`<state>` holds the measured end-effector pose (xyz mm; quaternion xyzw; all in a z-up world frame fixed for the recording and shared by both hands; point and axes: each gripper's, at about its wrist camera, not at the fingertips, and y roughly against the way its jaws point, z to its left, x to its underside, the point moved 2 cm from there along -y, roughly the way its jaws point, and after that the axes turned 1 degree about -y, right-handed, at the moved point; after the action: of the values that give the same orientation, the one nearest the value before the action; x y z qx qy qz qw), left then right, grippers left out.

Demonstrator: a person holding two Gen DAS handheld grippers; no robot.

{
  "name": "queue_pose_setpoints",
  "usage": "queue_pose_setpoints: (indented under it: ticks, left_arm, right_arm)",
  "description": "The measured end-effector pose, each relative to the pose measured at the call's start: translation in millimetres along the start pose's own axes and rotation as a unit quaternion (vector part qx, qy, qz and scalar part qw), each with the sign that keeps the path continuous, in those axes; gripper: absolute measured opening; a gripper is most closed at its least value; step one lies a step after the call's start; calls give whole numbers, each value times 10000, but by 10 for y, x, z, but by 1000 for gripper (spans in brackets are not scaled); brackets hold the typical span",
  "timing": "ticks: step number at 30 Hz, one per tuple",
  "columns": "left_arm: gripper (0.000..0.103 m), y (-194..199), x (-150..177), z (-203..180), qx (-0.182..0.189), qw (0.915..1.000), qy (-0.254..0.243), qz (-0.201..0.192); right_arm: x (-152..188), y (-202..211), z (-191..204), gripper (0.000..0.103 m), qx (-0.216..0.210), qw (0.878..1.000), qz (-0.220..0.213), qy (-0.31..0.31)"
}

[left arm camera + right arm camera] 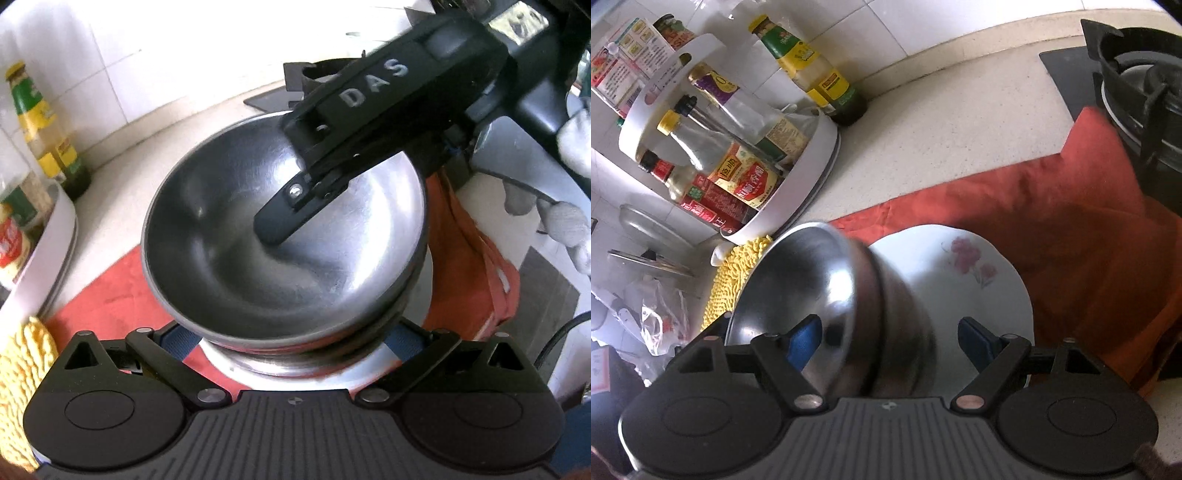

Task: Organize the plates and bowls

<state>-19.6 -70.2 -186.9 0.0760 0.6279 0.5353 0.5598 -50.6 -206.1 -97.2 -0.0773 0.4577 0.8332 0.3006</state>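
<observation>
The steel bowl (284, 236) hides most of the flowered plate (295, 363) and both left fingertips; whether they touch the plate cannot be told. In the right wrist view, the stove burner (1145, 96) is cut off at the edge, and the bowl's near side is blurred.

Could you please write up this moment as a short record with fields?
bowl: steel bowl, tilted, above the plate
plate: white plate with pink flowers, lying on the red cloth
right gripper: one finger inside the bowl, one outside; jaws wide, not pinching
left gripper: open, fingers either side of the bowl's base
backdrop: bottle rack, yellow mat, stove
surface: pale counter
</observation>
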Motion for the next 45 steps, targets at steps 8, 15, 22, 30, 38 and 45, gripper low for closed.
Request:
queue_pose_setpoints:
  ticks: [8,15,22,30,38,45]
  left_arm:
    - [103,215,163,71,-111,9995,-281,-45]
    - [103,586,214,506,10,9946,975,-369]
    - [103,1010,52,630,-388,9795,1667,-1065]
    - [103,1524,-197,691,-947,9590,2077,-1677]
    - [103,1429,51,536,-921,9456,2749,-1474]
    - [103,1372,163,196,-1324,9402,2943,-1092]
  right_arm:
    - [34,53,74,78,359,9985,-142,385]
    - [109,404,211,78,466,9950,-607,642]
    - [182,696,602,79,472,9875,-1022,1103]
    - [235,835,898,80,510,9790,-1286,1499]
    - [386,1069,989,89,422,9765,-1625,1354]
    - [702,1015,790,89,732,9830,-1328,1039]
